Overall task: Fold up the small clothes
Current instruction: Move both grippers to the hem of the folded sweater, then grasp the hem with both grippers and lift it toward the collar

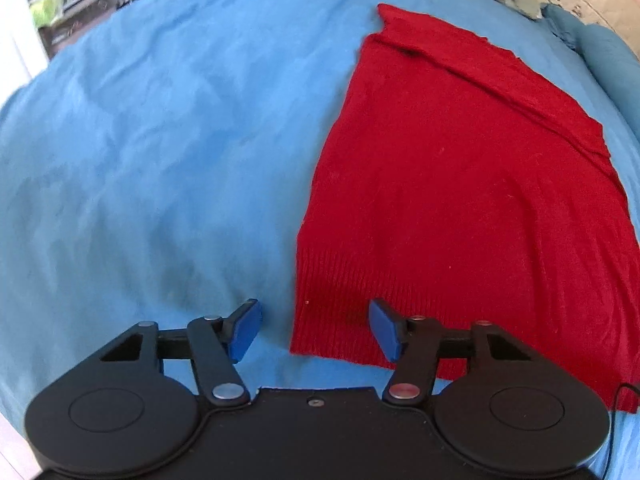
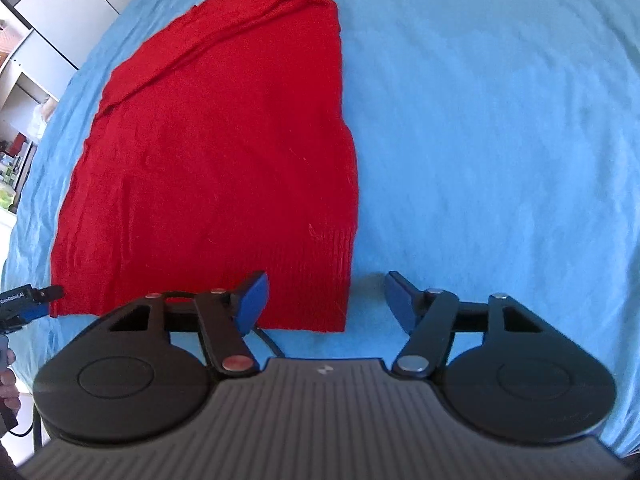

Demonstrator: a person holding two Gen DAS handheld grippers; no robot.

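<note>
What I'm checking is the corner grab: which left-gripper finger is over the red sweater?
The finger on the right of the left wrist view: it is over the sweater's ribbed hem; the other finger is over blue sheet.

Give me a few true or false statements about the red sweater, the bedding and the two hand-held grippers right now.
1. The red sweater lies on a blue sheet. True.
2. The left hand-held gripper is clamped on the hem. False: its jaws stand open around the hem's corner.
3. The right hand-held gripper holds a sock. False: it holds nothing, and its open jaws straddle the hem's other corner.
4. The sweater's ribbed hem is the edge nearest both grippers. True.
</note>
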